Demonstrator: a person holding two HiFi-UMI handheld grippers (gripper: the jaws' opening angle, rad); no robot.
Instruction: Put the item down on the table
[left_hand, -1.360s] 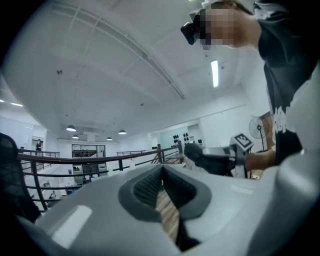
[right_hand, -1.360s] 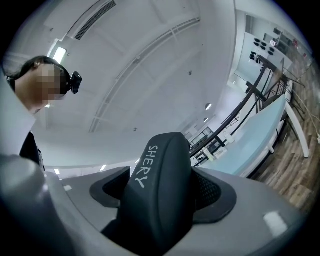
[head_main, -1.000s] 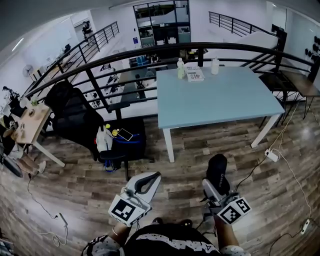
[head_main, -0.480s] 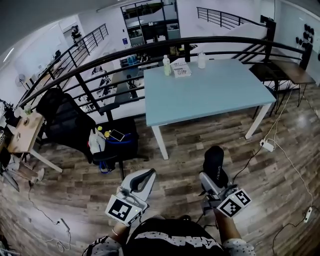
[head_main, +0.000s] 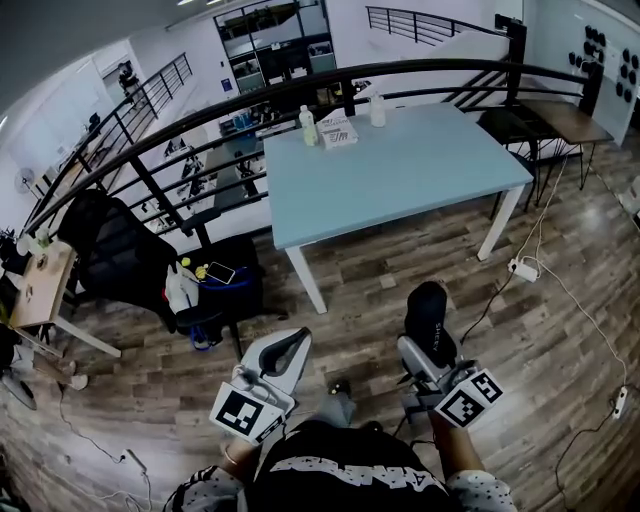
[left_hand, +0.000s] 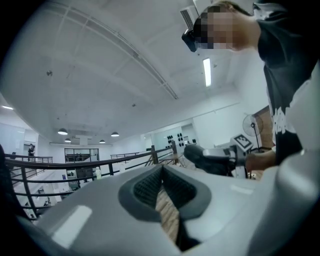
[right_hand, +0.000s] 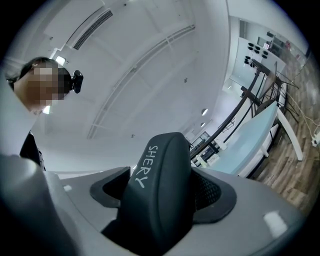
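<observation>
A black oblong case (head_main: 431, 318) marked SHERY sticks up out of my right gripper (head_main: 425, 345), which is shut on it above the wooden floor. In the right gripper view the case (right_hand: 157, 195) fills the space between the jaws. My left gripper (head_main: 283, 350) is shut with nothing in it; in its own view the pads (left_hand: 150, 189) meet at the tip. The light blue table (head_main: 400, 165) stands ahead across the floor, well beyond both grippers, and also shows in the right gripper view (right_hand: 250, 145).
At the table's far edge stand a green bottle (head_main: 307, 125), a box (head_main: 338, 130) and a white bottle (head_main: 377, 110). A black railing (head_main: 200, 130) runs behind. To the left are a black office chair (head_main: 120, 255) and a cluttered stool (head_main: 215, 280). A power strip (head_main: 525, 268) lies right.
The head view has shifted, so the table now sits further left and nearer. A leg has come into view between the grippers. Both grippers hold as before.
</observation>
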